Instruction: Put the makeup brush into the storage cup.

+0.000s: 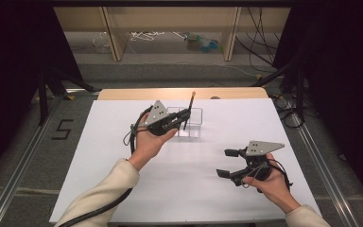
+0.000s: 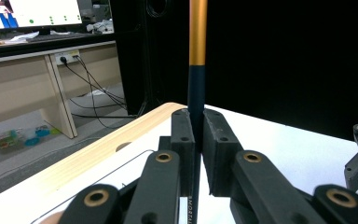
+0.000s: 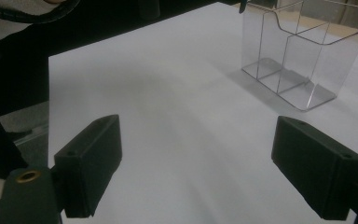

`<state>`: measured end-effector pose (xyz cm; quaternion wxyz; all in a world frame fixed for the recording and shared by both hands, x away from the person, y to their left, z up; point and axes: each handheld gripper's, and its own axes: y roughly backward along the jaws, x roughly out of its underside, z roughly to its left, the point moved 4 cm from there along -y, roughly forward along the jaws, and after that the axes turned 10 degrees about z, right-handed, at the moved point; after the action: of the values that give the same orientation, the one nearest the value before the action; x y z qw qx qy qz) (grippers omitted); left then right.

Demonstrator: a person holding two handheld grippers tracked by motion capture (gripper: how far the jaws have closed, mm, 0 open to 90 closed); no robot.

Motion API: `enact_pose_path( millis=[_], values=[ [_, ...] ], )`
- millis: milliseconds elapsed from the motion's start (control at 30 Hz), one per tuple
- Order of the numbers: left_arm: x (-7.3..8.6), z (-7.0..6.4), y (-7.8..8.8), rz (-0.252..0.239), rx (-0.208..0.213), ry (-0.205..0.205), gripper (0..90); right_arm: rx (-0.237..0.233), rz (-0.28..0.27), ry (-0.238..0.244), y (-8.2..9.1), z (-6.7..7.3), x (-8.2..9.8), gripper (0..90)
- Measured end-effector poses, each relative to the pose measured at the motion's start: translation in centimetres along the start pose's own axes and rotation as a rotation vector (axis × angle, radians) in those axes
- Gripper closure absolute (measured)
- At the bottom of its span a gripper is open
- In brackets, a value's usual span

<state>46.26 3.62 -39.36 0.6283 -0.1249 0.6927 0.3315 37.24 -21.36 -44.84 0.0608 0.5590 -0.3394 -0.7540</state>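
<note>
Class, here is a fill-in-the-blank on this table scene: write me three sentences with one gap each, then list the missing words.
1. The left gripper is shut on a ____.
2. The right gripper has its jaws ____.
3. The clear plastic organizer stands on the ____ table.

Missing words: pen; open; white

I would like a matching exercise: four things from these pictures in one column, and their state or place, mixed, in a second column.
1. left gripper
2. right gripper
3. pencil
4. clear organizer

a. jaws wide apart, nothing between them
b. upright, dark with an orange upper part
c. empty, on the white table
d. shut on the pencil

Pairs: 1-d, 2-a, 3-b, 4-c
</note>
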Motion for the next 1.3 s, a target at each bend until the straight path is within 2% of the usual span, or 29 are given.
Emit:
enact_pose_path(
  millis=[1100, 1300],
  values=[
    [-0.75, 0.43, -0.49, 0.009, 0.000, 0.005, 82.8, -0.015, -0.018, -0.003, -0.17, 0.01, -0.02, 16.7],
    [-0.83, 0.55, -0.59, 0.011, -0.005, 0.004, 82.8, -0.012, -0.004, -0.003, -0.05, -0.01, 0.02, 16.7]
  ],
)
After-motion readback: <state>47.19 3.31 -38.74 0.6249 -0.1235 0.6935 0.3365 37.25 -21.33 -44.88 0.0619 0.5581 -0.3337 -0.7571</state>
